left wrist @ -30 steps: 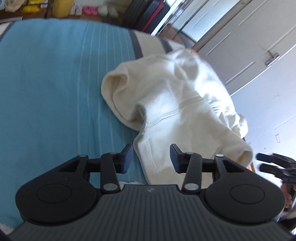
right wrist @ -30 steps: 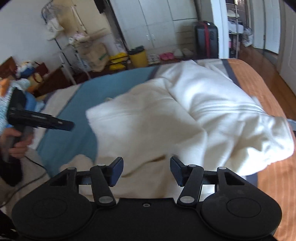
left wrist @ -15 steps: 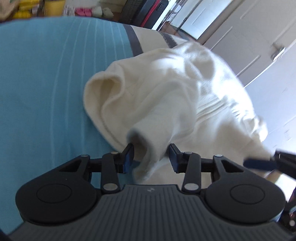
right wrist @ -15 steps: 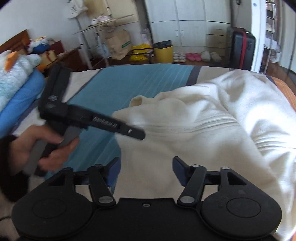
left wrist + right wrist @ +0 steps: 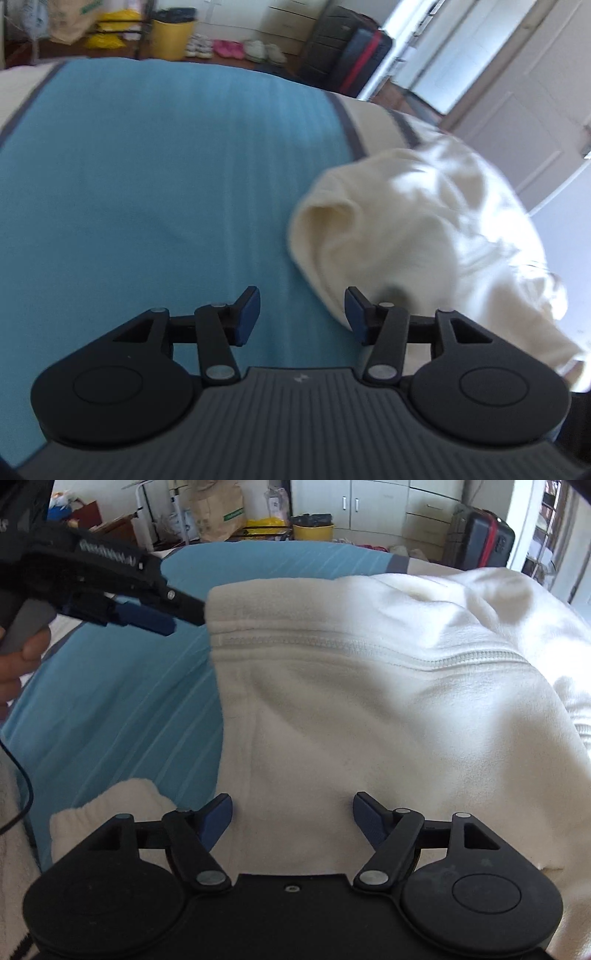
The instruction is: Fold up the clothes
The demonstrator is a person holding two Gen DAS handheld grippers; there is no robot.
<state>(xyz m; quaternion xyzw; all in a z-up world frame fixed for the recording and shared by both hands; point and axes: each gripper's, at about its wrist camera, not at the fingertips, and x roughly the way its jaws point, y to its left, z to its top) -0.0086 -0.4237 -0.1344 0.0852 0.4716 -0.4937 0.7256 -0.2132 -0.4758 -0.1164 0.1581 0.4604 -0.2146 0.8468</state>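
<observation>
On the bed's blue striped cover (image 5: 147, 192) lay the cream fleece zip-up garment (image 5: 388, 709), bunched toward its right side. The left claw (image 5: 302, 309) hung at its folded edge, jaws opening, nothing between them. The right claw (image 5: 291, 818) hovered above the fleece, jaws opening, gripping nothing.
</observation>
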